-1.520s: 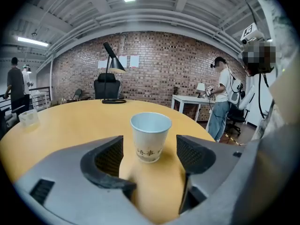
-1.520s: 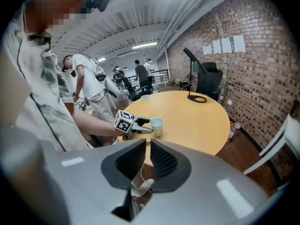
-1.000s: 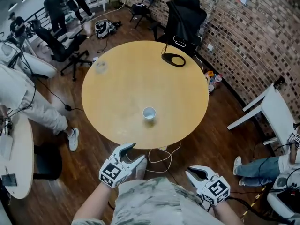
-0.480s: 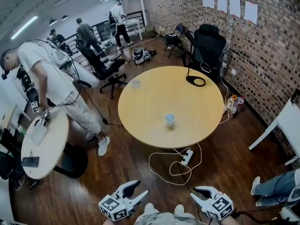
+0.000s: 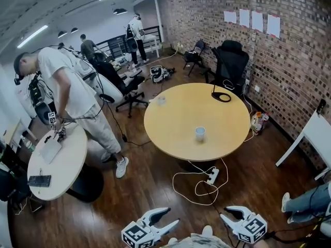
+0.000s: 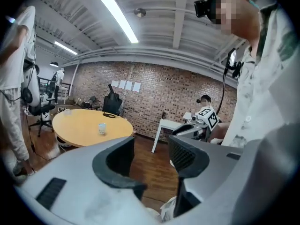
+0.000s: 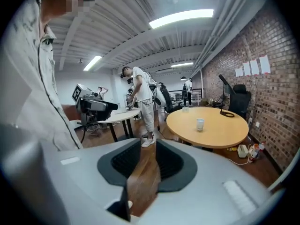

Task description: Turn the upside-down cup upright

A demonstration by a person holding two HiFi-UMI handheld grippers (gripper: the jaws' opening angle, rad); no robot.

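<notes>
A small white cup (image 5: 200,134) stands mouth up on the round wooden table (image 5: 176,123), alone near its front edge. Both gripper views show the cup (image 6: 101,128) (image 7: 200,124) far off. My left gripper (image 5: 170,216) is at the bottom edge of the head view, well back from the table over the wooden floor. Its jaws are closing with nothing between them (image 6: 150,156). My right gripper (image 5: 226,213) hangs beside it at the bottom right. It is empty, with a narrow gap between its jaws (image 7: 143,165).
A power strip with white cable (image 5: 212,177) lies on the floor before the table. On the table are a black loop (image 5: 221,97) and a clear glass (image 5: 161,101). A person bends over a small round table (image 5: 57,159) at left. A black chair (image 5: 230,58) stands by the brick wall.
The view has backed away from the round table, which now sits farther off. Both grippers sank to the bottom edge. The left jaws narrowed. The cup has not moved.
</notes>
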